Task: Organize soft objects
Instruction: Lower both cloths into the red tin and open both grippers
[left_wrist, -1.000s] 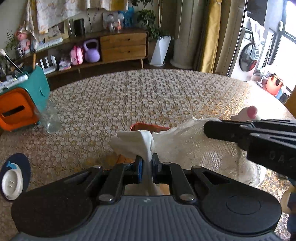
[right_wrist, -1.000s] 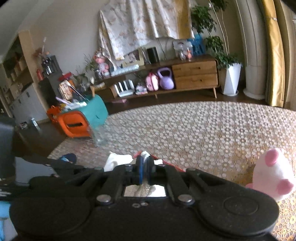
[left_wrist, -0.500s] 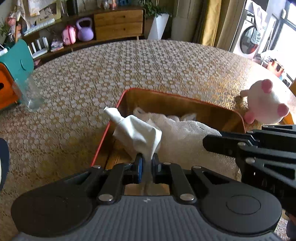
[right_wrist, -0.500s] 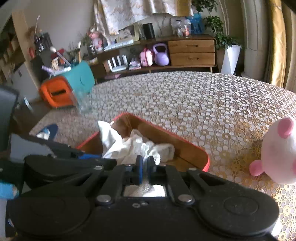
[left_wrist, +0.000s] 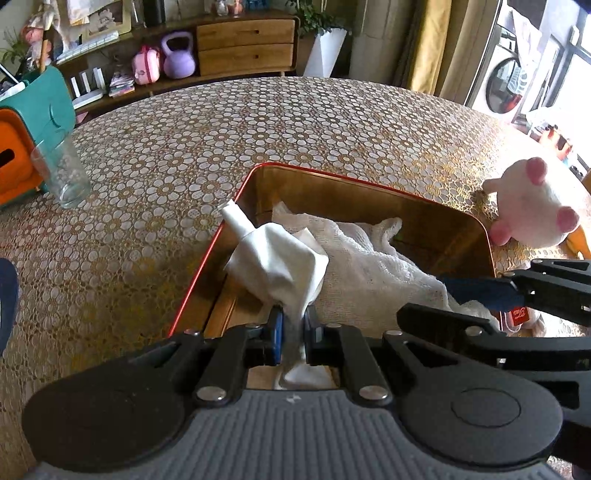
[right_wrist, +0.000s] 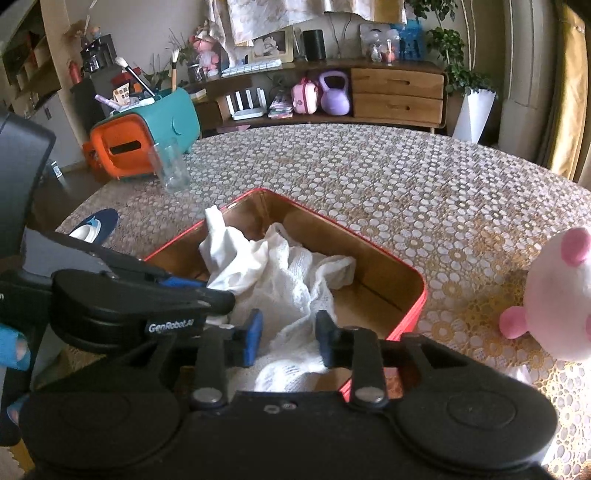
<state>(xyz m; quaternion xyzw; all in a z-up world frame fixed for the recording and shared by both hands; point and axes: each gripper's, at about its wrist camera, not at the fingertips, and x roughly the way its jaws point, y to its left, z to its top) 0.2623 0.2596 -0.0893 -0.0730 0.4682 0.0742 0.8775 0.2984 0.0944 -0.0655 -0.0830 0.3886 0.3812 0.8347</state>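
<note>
A white cloth lies bunched inside a red-rimmed box on the table. My left gripper is shut on a smooth fold of the white cloth at the box's near left side. My right gripper is open over the box, its fingers apart on either side of the knitted part of the cloth. The box rim shows in the right wrist view too. A pink and white plush toy sits on the table just right of the box; it also shows in the right wrist view.
A clear glass stands at the table's left, beside an orange and teal case. A dark blue disc with a white centre lies at the near left edge. A flower-patterned tablecloth covers the table.
Both grippers lowered the cloth into the box. The right gripper, shut on the cloth before, has opened and let go. The left gripper stays shut on it.
</note>
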